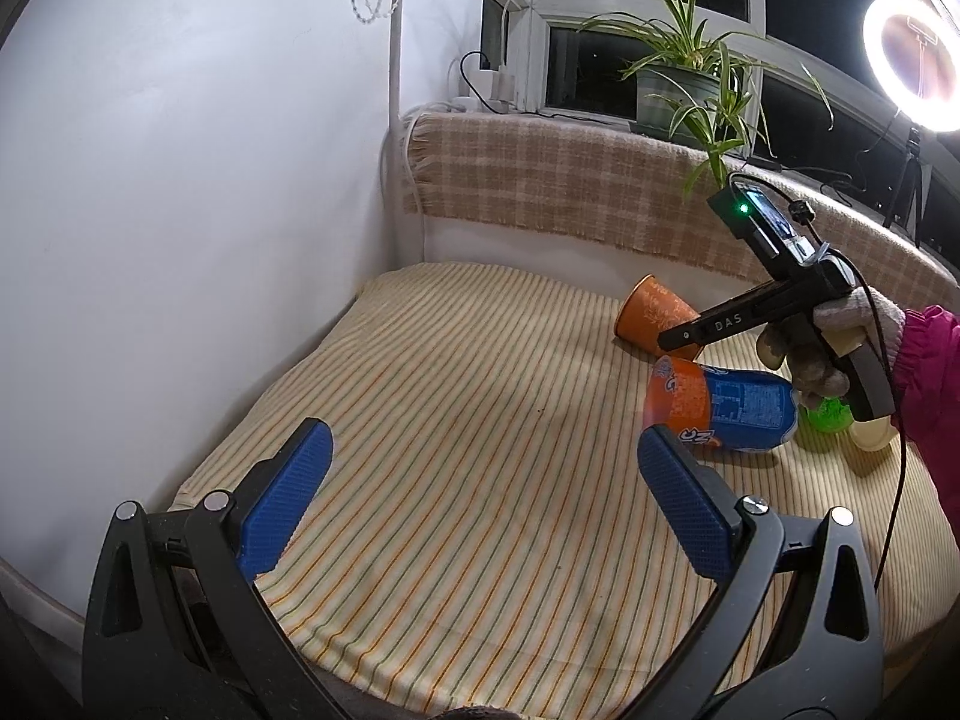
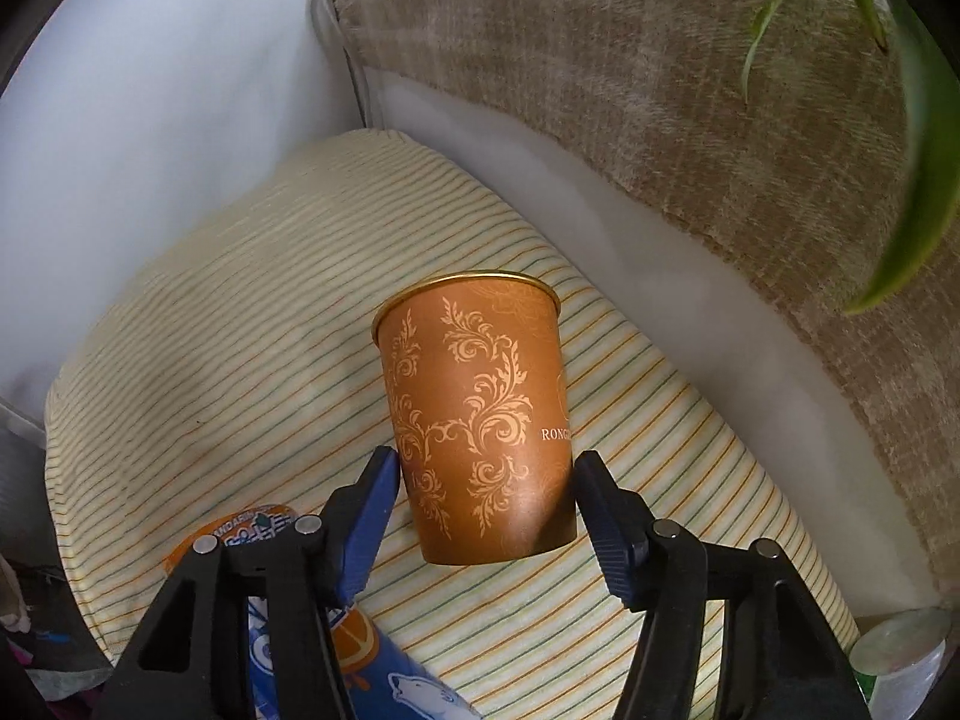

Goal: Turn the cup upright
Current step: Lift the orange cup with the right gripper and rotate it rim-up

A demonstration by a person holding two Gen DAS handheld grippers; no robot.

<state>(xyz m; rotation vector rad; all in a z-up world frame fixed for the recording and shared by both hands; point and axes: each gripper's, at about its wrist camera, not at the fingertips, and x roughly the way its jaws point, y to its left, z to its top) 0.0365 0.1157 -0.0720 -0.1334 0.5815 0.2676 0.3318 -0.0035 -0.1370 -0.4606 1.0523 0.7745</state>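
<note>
An orange paper cup with a gold leaf pattern lies on its side on the striped cloth, its rim pointing away from me. My right gripper straddles the cup's base end; its blue fingers stand on either side, close to the wall, jaws open. In the left wrist view the cup lies at the right, with the right gripper over it. My left gripper is open and empty above the cloth, well left of the cup.
An orange-and-blue bottle lies next to the cup, also in the right wrist view. A green object and a cream one sit at the right. White wall left, plaid-covered ledge behind, potted plant, ring light.
</note>
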